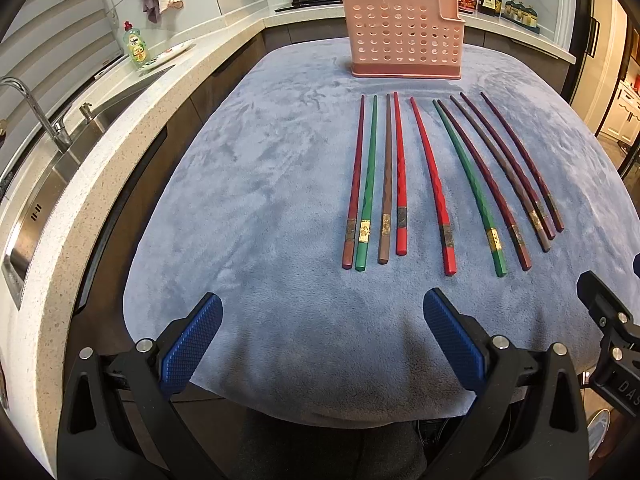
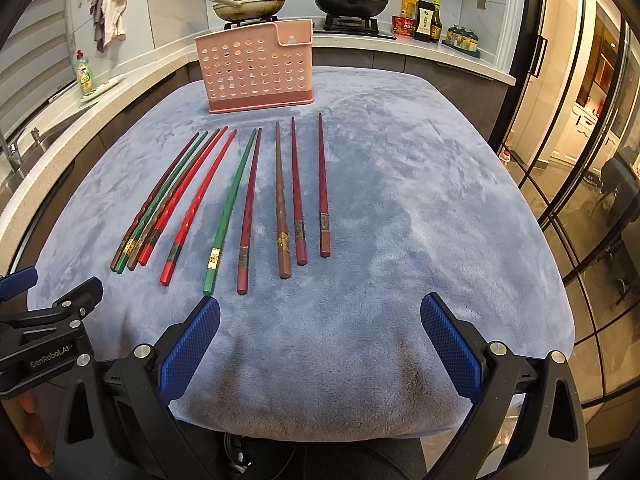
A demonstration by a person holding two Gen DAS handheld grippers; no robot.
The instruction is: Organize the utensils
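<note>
Several chopsticks in red, green, brown and maroon lie side by side on a blue-grey cloth, thick ends toward me. A green one and a red one show in the left wrist view. The same row shows in the right wrist view, with a green one and a brown one. A pink perforated utensil holder stands upright behind them, also in the right wrist view. My left gripper is open and empty near the cloth's front edge. My right gripper is open and empty, likewise.
A stone counter with a sink and faucet runs along the left. A dish soap bottle stands there. Pans and sauce bottles sit at the back. Glass doors are on the right.
</note>
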